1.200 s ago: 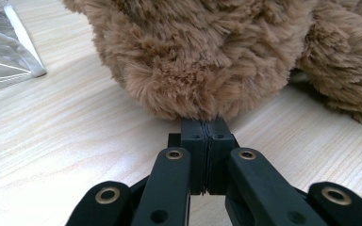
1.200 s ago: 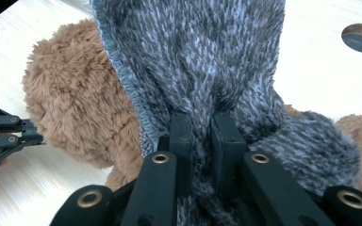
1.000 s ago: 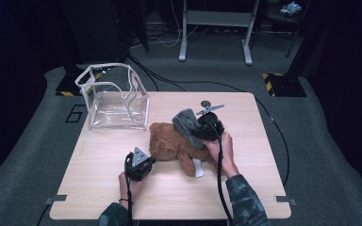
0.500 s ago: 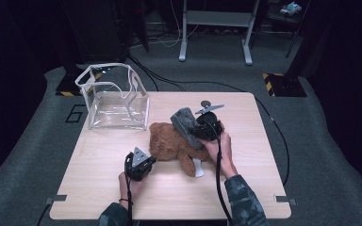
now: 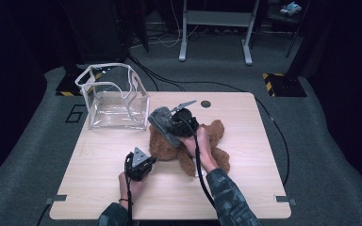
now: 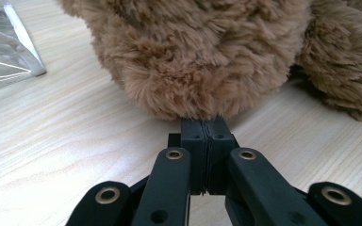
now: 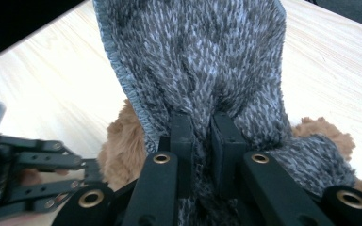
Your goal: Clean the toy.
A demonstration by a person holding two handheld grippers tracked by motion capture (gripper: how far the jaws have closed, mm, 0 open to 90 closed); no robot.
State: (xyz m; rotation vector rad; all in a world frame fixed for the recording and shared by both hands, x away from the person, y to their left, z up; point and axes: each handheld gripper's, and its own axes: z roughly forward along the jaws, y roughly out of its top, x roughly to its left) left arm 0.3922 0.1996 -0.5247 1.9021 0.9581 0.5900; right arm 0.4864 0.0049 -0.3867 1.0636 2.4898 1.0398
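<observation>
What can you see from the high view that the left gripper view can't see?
The high view alone gives the right gripper shut on a grey knitted cloth, plus both hands and the whole clear bag. The left gripper view alone gives the left gripper shut, with its tips against the fur. Both share the brown teddy bear and the wooden table.

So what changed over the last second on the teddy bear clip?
The right gripper, shut on the grey knitted garment, has shifted slightly left in the high view, carrying the garment further over the brown teddy bear. The left gripper stayed put, jaws shut with their tips at the bear's fur. The bear, the clear plastic bag and the wooden table look unchanged.
</observation>
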